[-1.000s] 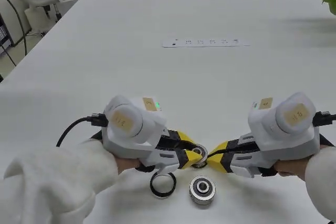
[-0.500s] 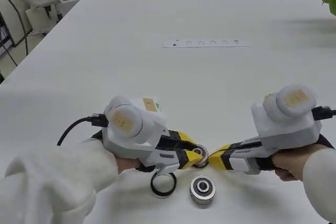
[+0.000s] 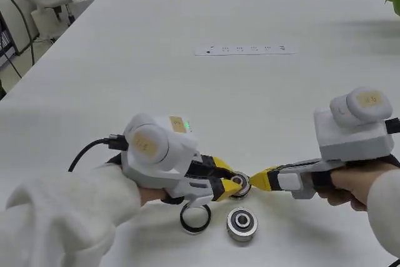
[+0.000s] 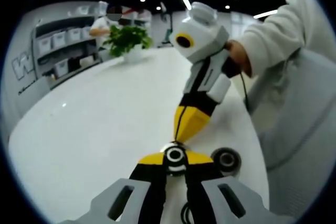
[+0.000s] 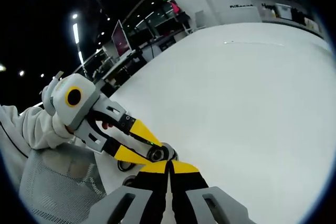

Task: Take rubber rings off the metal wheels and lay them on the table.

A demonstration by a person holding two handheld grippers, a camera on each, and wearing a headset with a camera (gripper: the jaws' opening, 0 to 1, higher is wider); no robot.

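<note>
Altogether two wheels (image 3: 241,224), one loose ring (image 3: 195,218) (black): left gripper (image 3: 232,185) jaws pinch one wheel (image 4: 175,157), right gripper (image 3: 257,179) jaws pressed together.

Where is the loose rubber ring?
In the head view, the rubber ring lies on the table, left of the free metal wheel, near the left hand-held gripper.
</note>
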